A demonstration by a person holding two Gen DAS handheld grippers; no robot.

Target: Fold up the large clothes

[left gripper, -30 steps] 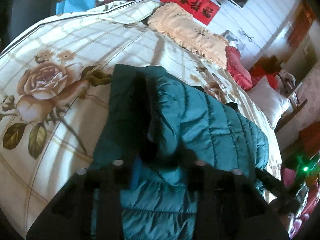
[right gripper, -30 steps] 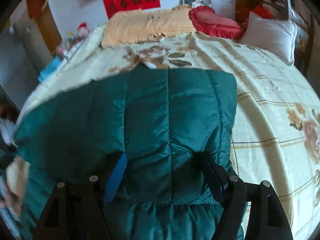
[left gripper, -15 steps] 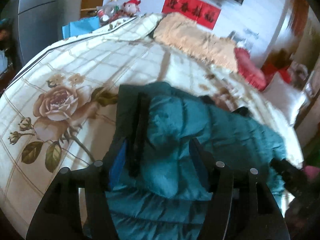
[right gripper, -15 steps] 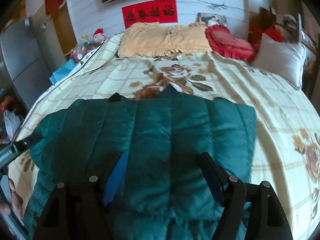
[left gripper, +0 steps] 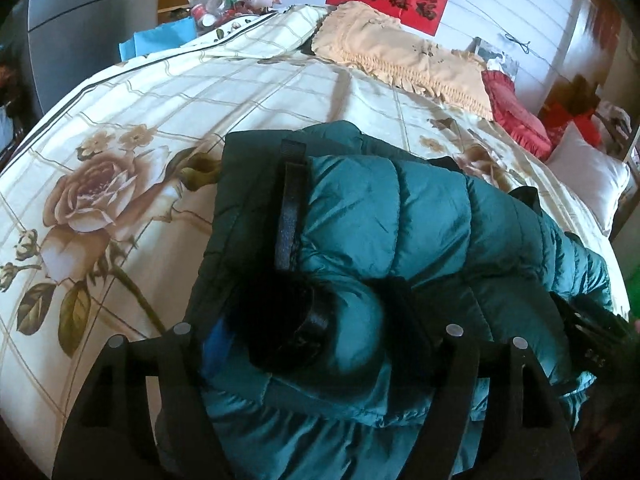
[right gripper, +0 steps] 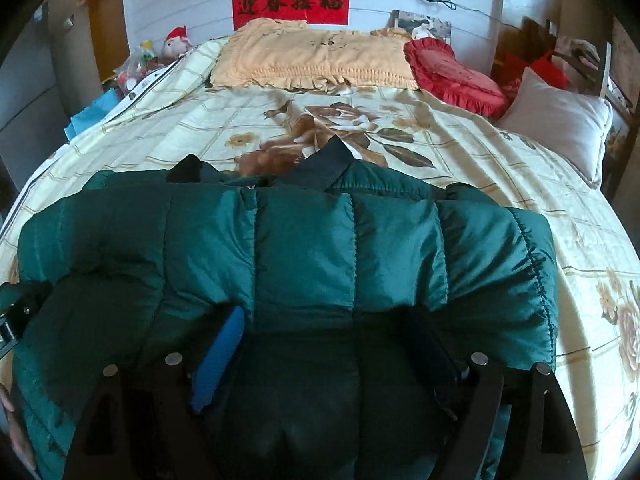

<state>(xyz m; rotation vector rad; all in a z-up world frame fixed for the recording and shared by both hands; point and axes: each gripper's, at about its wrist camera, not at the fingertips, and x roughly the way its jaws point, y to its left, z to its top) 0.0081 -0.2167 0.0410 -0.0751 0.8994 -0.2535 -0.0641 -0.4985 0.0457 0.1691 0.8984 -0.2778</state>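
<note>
A teal quilted puffer jacket (left gripper: 420, 216) lies folded over on the floral bedspread (left gripper: 120, 152); it also shows in the right wrist view (right gripper: 304, 248), with its dark collar (right gripper: 328, 166) pointing toward the pillows. My left gripper (left gripper: 312, 320) has its fingers apart, with a bulge of the jacket and a dark cuff between them. My right gripper (right gripper: 328, 340) has its fingers wide apart over the jacket's near fold, with padded fabric bulging between them. The right gripper's body (left gripper: 592, 336) shows at the jacket's far end in the left view.
A long beige ruffled pillow (right gripper: 316, 56), a red cushion (right gripper: 456, 76) and a white pillow (right gripper: 560, 124) lie at the head of the bed. Toys and a blue bag (left gripper: 160, 38) sit beside the bed's left side. A red banner (right gripper: 292, 0) hangs on the wall.
The lifted part of the jacket has come down and now lies folded on the bed. Both grippers have lowered and drawn back toward the near edge, with their fingers spread.
</note>
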